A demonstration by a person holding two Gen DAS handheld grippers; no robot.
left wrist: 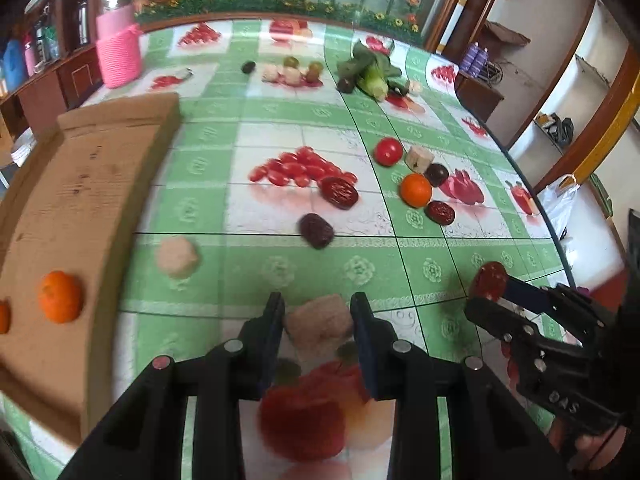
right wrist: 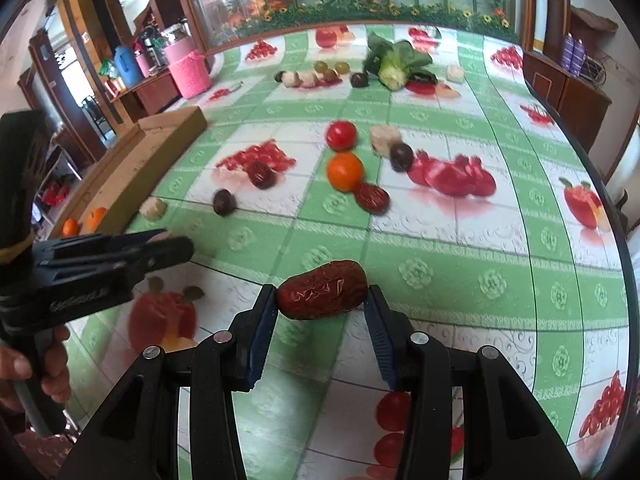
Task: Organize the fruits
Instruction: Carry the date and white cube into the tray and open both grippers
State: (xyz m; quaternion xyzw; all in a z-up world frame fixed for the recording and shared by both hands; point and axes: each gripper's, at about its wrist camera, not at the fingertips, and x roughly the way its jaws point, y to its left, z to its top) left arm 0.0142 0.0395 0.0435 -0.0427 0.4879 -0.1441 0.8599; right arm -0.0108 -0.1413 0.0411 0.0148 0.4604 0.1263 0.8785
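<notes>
Both grippers pitched steeply down over the table. Right gripper clamped on a wrinkled red jujube, held crosswise, pads on both ends, lifted clear of the cloth. Left gripper jaws narrow, a pale tan cube between the pads; contact not resolvable through blur, so grip state unclear. Bare fingers wrapped round the left handle in the right wrist view.

Surface: glass-topped table, green-and-white checked cloth printed with tomatoes and apples. Cardboard tray left of the left gripper, two mandarins inside. Flower-and-bamboo mural panel behind the table, wooden cabinets each side, pink knitted basket at the far corner beyond the tray.

Loose fruit out past the held jujube: red tomato, orange just beside another jujube, dark round fruit, tan cube. Leafy greens and grapes at the far edge. More toward the tray: another jujube, dark plum-like fruit, small tan cube.
</notes>
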